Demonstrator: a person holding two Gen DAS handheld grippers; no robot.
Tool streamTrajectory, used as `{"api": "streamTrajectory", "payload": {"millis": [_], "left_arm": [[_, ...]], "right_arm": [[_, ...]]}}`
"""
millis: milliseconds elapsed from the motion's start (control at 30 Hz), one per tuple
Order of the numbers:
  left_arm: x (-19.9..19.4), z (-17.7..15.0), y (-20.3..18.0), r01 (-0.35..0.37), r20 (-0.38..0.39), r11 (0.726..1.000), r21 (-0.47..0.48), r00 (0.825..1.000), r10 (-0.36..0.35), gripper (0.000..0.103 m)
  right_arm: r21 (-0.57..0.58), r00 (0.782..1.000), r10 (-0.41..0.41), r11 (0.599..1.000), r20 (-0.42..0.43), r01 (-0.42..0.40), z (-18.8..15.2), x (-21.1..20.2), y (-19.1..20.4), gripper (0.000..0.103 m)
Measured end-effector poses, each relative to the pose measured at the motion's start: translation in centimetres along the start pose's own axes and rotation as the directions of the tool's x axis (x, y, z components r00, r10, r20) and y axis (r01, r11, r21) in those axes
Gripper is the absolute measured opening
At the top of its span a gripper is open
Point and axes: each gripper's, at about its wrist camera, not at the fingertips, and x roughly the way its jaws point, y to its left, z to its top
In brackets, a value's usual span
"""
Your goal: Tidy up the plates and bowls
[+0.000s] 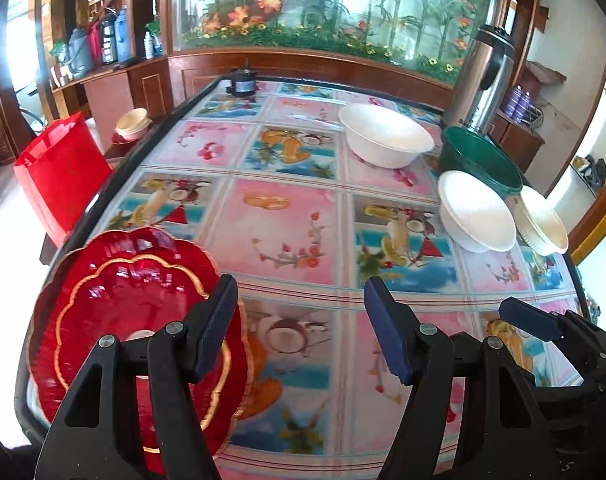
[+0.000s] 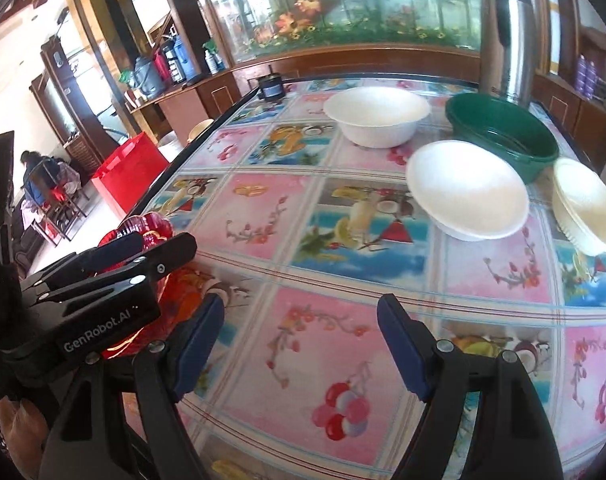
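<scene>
Glossy, fruit-and-flower patterned cloth covers the table, which is bounded by a dark raised edge; a wood-panelled wall with a garden mural runs along the far side. The middle of the tabletop is bare from the near edge up to the bowls, giving broad open room between the two grippers.

Stacked red plates sit at the near left corner, close to the table's edge. They are translucent, ribbed and scalloped with gold trim, lying flat and roughly round, so no long axis can be stated. Three white bowls stand rim-up toward the right: a large far white bowl, a nearer white bowl just beside a green basin, and a ridged cream bowl close to the right edge. A steel thermos stands upright behind the basin. A red bag stands off the table's left side.

Left gripper: jaws parted, nothing between them; its left finger overlaps the plates in view, though contact cannot be confirmed. Right gripper: jaws spread wide, empty, over bare cloth.
</scene>
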Motion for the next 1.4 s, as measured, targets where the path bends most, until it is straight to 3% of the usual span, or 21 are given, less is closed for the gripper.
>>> {"api": "streamTrajectory", "payload": {"millis": [500, 1400], "left_arm": [[2.8, 1.2, -5.4, 0.041, -0.042, 0.998, 0.057, 0.998, -0.039, 0.066], [9.2, 8.4, -13.4, 0.074, -0.123, 0.992, 0.098, 0.991, -0.062, 0.066]], "right_arm": [[0.108, 0.997, -0.078, 0.991, -0.002, 0.077, -0.9, -2.0, -7.0, 0.079], [0.180, 0.989, -0.145, 0.974, 0.016, 0.140, 2.2, -3.2, -15.3, 0.080]]}}
